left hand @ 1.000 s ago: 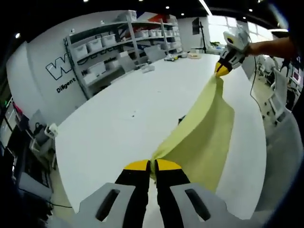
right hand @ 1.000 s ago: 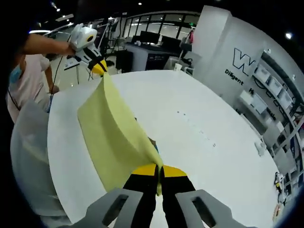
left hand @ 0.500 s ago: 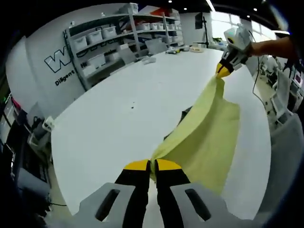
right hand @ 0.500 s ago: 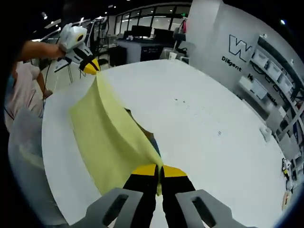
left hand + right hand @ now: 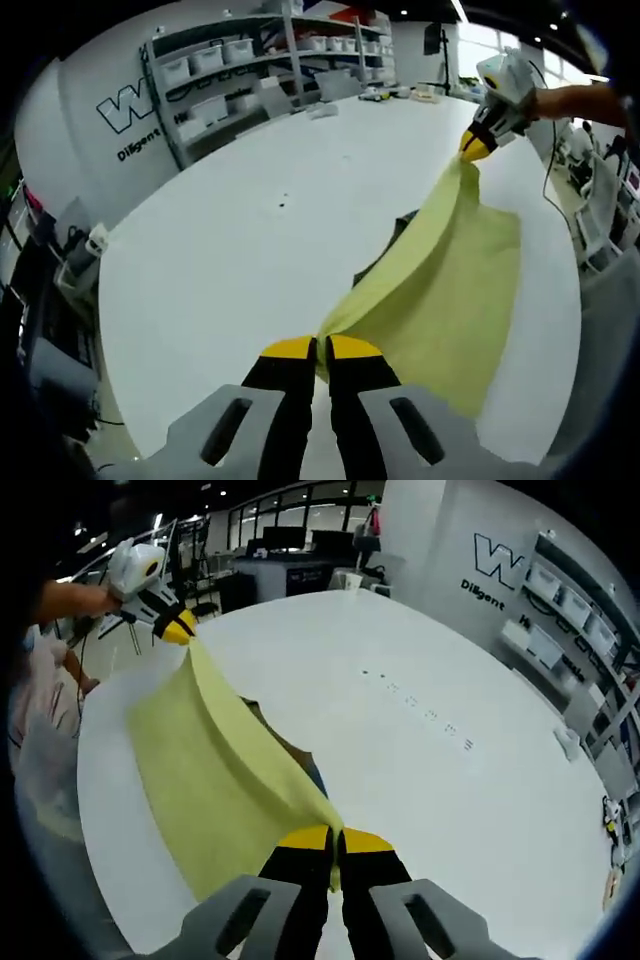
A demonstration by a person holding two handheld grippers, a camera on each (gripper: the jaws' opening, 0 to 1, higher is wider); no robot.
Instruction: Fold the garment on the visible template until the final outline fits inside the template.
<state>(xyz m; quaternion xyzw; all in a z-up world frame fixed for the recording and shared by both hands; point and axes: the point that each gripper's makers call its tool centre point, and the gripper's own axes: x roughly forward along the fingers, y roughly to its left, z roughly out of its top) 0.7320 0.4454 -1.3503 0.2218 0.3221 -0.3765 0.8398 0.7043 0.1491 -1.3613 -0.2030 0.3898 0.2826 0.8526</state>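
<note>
One pale yellow garment [image 5: 440,290] hangs stretched above a large white table [image 5: 230,250], held taut along its upper edge between two hand-held grippers. In the left gripper view, the left gripper [image 5: 321,349] has its yellow-tipped black jaws pressed together on one corner of the cloth, at the bottom of the view. The right gripper [image 5: 474,150] comes in at the upper right, pinching the opposite corner, with a person's hand [image 5: 575,100] behind it.

In the right gripper view, the same garment [image 5: 215,780] runs from the right gripper [image 5: 334,836], jaws closed on its corner, up to the left gripper [image 5: 178,632] at the upper left. A dark patch [image 5: 285,748] shows on the table under the raised cloth; what it is cannot be told.

Beyond the table, a metal shelving rack [image 5: 260,70] holds several white bins; their contents cannot be seen.
</note>
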